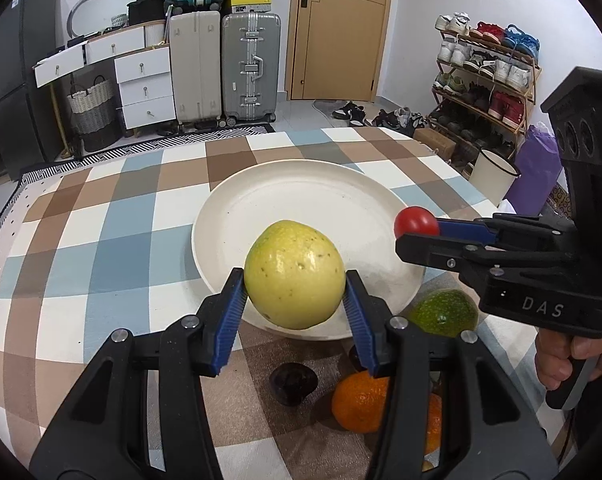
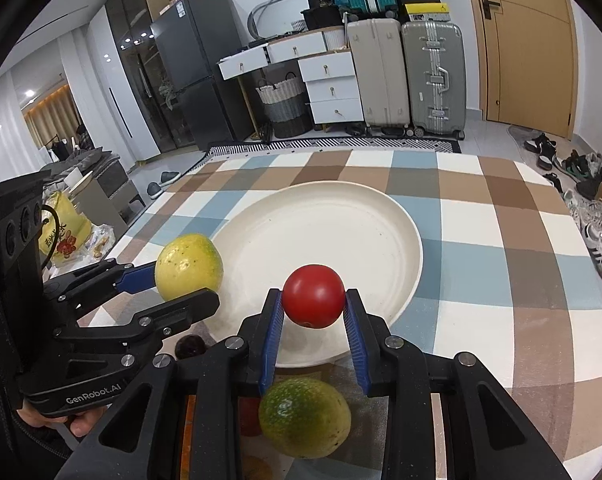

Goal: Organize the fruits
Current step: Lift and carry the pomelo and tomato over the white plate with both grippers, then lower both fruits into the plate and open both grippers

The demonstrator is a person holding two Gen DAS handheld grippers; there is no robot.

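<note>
Gripping a yellow fruit (image 1: 294,274), the left tool (image 1: 295,280) nears a white plate (image 1: 301,184); the right tool (image 2: 313,300) pinches a tomato (image 2: 313,295) over the plate's rim.

Your left gripper (image 1: 295,280) and right gripper (image 2: 314,296) both angle downward side by side, each one's blue pads clamped on something round, your hand (image 1: 569,354) squeezing the right handle.

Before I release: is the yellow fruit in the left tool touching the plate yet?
Cannot tell. In the left wrist view the yellow fruit overlaps the plate rim; neither view shows contact or gap.
</note>
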